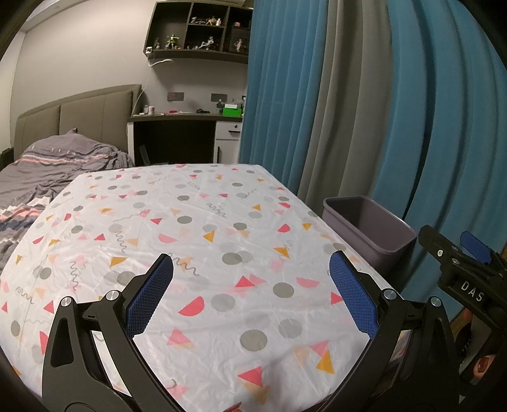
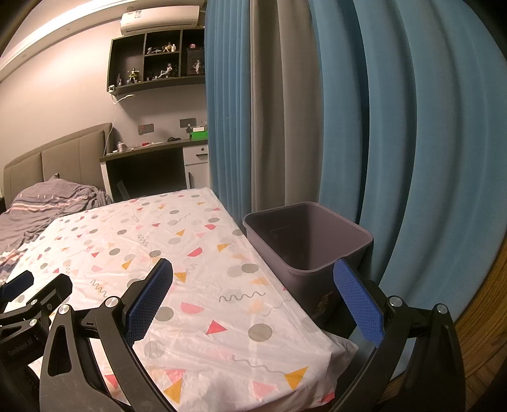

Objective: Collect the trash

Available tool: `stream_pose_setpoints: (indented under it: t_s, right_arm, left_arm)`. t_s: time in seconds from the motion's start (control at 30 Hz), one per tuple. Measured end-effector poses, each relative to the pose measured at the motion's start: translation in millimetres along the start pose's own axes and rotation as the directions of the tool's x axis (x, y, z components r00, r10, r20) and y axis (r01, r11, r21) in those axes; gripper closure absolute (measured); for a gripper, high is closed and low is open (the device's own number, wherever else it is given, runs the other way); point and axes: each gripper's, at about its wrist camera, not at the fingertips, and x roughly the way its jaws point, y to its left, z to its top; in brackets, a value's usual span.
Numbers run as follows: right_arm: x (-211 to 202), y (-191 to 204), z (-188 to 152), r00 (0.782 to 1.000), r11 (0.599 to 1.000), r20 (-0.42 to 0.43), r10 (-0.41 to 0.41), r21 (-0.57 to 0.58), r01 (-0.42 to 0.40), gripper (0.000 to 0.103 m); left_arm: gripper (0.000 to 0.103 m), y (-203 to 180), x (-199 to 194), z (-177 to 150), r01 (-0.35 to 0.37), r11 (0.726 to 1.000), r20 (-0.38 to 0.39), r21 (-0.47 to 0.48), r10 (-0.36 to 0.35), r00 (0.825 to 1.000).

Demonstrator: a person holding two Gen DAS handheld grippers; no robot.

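Nearest to me, my left gripper (image 1: 250, 269) hangs over the table with its blue-padded fingers (image 1: 149, 298) spread wide and nothing between them. My right gripper (image 2: 253, 275) is likewise released, its fingers straddling the near right corner of the table and the bin. In the left wrist view I see the right tool at the far right edge, its black body lettered "DAS"; in the right wrist view the left tool shows at the lower left with faint writing I cannot read.

The bin (image 2: 309, 241) is a dark grey-purple plastic tub standing on the floor just beside the table's right edge. Its inside looks bare as far as I can see, though the bottom is dim. A small gold mark on its front wall is too blurred to read.

The table (image 1: 202, 222) is covered by a white cloth printed with grey dots, pink and orange triangles and squiggles. I see no trash lying on it in either view.

Behind the bin hang blue and grey curtains (image 2: 348, 111). To the left lies a bed (image 1: 57, 158) with a grey striped cover and padded headboard. Farther back stands a desk (image 1: 177, 126) carrying a green box (image 1: 232, 111), with a dark wall shelf (image 1: 196, 28) of figurines above it, and an air conditioner (image 2: 160, 19) higher still.
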Motion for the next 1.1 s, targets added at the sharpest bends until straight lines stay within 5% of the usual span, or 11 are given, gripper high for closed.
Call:
stream_pose_setpoints:
  t_s: [0.53, 0.7, 1.1]
  right_arm:
    - [0.5, -0.8, 0.0, 1.000, 1.000, -0.002, -0.001, -0.001, 0.001, 0.006]
    - [-0.6, -2.2, 0.2, 1.000, 1.000, -0.004, -0.008, 0.004, 0.008, 0.006]
    - [-0.2, -3.7, -0.1, 1.000, 1.000, 0.003, -0.012, 0.001, 0.012, 0.006]
  left_arm:
    - [0.006, -4.3, -5.7, -3.7, 0.051, 0.998, 0.026, 0.030, -0.052, 0.998]
    - [0.019, -9.8, -6.8, -4.0, 0.044, 0.997, 0.037, 0.065, -0.047, 0.998]
    - [0.009, -7.1, -6.3, 0.2, -0.005, 0.999, 0.039, 0.048, 0.004, 0.999]
